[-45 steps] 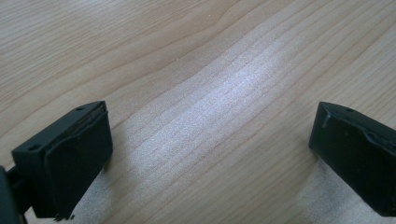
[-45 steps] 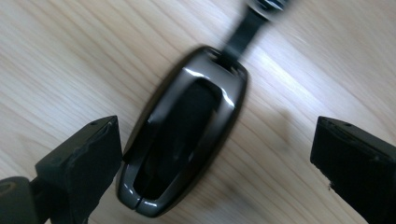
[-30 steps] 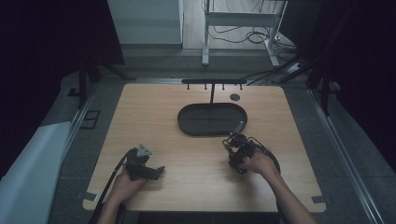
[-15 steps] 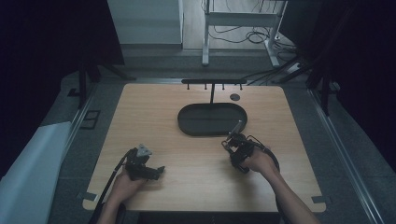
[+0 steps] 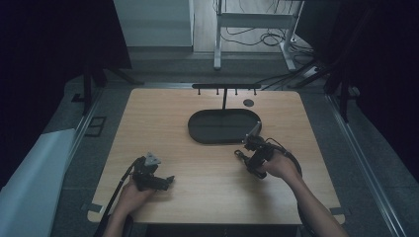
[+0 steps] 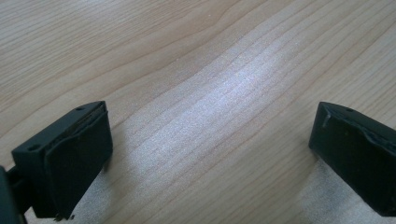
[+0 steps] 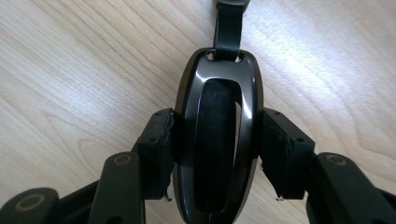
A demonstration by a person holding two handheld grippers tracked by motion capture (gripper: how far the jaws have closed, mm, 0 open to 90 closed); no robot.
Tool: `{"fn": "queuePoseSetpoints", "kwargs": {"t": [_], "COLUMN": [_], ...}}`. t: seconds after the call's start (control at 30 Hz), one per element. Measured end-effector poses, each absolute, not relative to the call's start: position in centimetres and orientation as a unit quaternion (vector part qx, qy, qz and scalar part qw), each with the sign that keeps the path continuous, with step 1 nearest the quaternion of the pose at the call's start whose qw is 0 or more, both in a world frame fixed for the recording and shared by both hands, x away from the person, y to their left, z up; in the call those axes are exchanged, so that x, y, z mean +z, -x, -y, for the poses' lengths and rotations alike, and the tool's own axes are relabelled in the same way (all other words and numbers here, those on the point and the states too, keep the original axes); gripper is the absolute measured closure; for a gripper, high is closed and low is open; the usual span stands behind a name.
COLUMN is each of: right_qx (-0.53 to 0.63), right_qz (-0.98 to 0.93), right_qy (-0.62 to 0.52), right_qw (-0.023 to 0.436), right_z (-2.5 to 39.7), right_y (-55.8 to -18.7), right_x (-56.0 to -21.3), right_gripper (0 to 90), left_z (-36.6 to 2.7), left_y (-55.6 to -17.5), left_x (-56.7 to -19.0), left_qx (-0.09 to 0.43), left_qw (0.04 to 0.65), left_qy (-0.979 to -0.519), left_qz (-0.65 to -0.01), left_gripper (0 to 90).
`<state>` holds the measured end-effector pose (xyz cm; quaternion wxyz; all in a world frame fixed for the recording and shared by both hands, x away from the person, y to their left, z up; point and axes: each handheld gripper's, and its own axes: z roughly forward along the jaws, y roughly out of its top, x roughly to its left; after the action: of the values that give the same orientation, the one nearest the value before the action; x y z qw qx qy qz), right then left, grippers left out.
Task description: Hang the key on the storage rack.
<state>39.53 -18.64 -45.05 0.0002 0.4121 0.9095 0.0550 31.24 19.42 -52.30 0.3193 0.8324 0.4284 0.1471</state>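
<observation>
A glossy dark oval fob (image 7: 217, 140) with a black strap (image 7: 228, 28) at its top is clamped between the jaws of my right gripper (image 7: 215, 154), just above the wooden table. In the high view my right gripper (image 5: 251, 145) is at the table's right middle, near the front edge of a dark oval tray (image 5: 197, 136), and the strap (image 5: 254, 129) pokes up toward the tray. My left gripper (image 5: 167, 180) rests near the front left of the table. Its jaws (image 6: 210, 140) stand wide open over bare wood.
A black bar with small hooks (image 5: 225, 87) stands on a post behind the tray at the table's far edge. A small dark disc (image 5: 248, 102) lies next to it. Cables trail from both grippers toward the person.
My right gripper has shifted slightly up and toward the tray with the fob in it. The left gripper has stayed put.
</observation>
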Motion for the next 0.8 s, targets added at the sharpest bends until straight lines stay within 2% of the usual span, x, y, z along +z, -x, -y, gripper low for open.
{"fn": "queuePoseSetpoints", "kwargs": {"t": [0.8], "right_qx": [0.089], "right_qz": [-0.902], "right_qy": [-0.423], "right_qw": [0.006], "right_z": [20.4], "right_y": [-41.1], "right_x": [-39.4], "right_gripper": [48.8], "left_z": [-19.4], "left_y": [-31.2], "left_x": [-52.3], "left_qx": [0.147], "left_qw": [0.322], "left_qy": [-0.830], "left_qz": [-0.430], "left_gripper": [0.0]}}
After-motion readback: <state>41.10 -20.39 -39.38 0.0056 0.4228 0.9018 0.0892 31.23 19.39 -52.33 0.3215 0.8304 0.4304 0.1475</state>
